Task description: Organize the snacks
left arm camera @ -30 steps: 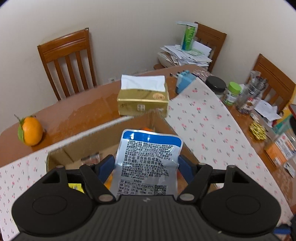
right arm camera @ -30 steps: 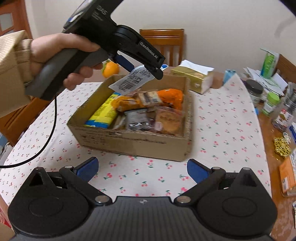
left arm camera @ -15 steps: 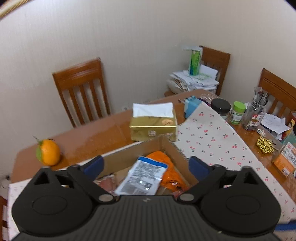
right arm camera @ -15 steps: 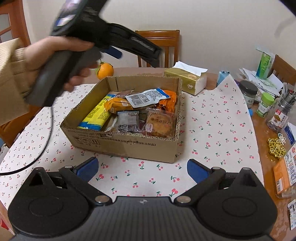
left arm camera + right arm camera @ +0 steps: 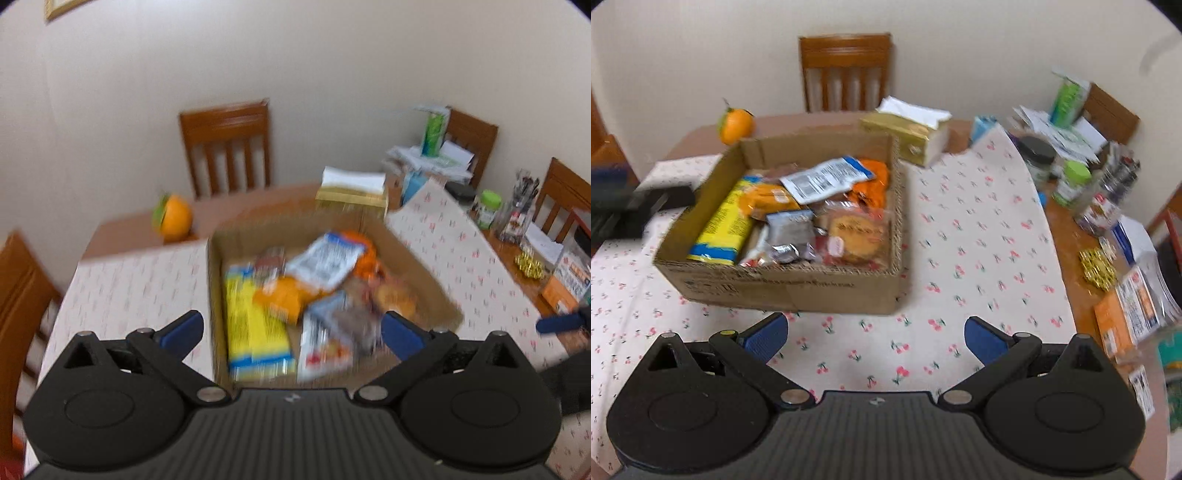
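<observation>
A shallow cardboard box (image 5: 798, 288) sits on a cherry-print cloth (image 5: 979, 229), its top open and its floor crowded with snacks. A white pouch (image 5: 827, 179) with a blue end and small black print lies on top of the pile toward the far wall, tilted across an orange bag (image 5: 871, 181). A long yellow pack (image 5: 724, 225) runs along the box's left wall. A silver wrapper (image 5: 792, 234) and a clear-wrapped round pastry (image 5: 858, 234) lie against the near wall, and another orange packet (image 5: 768, 197) sits just behind them.

The left gripper (image 5: 291, 332) hangs over the box's near edge with its jaws spread wide and nothing between them; its view is blurred, so the packets there show only as colours. The right gripper (image 5: 875, 334) is likewise released, jaws apart, above bare cloth just in front of the box.

The box's near wall stands just beyond the right fingers (image 5: 764, 338). Open cloth stretches to the right of the box as far as the cloth's edge, where jars (image 5: 1071, 181), papers and a gold trinket (image 5: 1097, 267) crowd the wooden table (image 5: 1067, 243). Behind the box, a tissue box (image 5: 908, 136) sits close to its far right corner, and an orange (image 5: 735, 123) sits near its far left corner. Chairs (image 5: 846, 70) ring the table.
</observation>
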`<state>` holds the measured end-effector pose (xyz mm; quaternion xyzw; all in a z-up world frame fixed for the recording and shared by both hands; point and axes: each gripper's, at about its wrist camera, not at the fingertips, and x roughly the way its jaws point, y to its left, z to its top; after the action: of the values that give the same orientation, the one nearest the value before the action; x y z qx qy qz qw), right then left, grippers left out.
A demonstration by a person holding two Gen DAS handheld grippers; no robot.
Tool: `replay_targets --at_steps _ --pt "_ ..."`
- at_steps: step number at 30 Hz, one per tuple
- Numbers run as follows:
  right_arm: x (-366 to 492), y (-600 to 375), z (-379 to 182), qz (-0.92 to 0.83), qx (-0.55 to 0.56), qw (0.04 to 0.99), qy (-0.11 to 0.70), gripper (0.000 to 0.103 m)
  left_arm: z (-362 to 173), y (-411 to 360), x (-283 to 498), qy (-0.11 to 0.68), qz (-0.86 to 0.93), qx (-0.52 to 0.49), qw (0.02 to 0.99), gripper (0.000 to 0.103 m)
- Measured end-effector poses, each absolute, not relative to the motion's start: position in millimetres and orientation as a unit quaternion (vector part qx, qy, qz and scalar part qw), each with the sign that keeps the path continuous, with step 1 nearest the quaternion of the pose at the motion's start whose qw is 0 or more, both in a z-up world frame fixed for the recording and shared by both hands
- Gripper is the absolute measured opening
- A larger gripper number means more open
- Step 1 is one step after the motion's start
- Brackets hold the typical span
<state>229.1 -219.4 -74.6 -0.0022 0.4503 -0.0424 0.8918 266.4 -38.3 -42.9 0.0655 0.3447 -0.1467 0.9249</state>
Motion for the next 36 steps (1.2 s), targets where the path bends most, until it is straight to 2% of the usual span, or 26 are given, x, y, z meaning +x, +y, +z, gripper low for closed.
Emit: replay_targets --at_steps 7,21,36 --pt "220 -205 -61 -0.073 0.001 0.884 0.461 0.103 -44 -14 235 0.397 -0.089 0.02 0.913 0.102" --pt "201 -179 -6 -0.061 0.007 0.898 0.435 0.103 -8 -1 217 0.399 -0.038 0.025 0.916 0.102" --pt "201 -176 -1 -0.063 0.006 0.901 0.43 0.103 -1 -1 219 0.398 -0.034 0.024 0.917 0.102"
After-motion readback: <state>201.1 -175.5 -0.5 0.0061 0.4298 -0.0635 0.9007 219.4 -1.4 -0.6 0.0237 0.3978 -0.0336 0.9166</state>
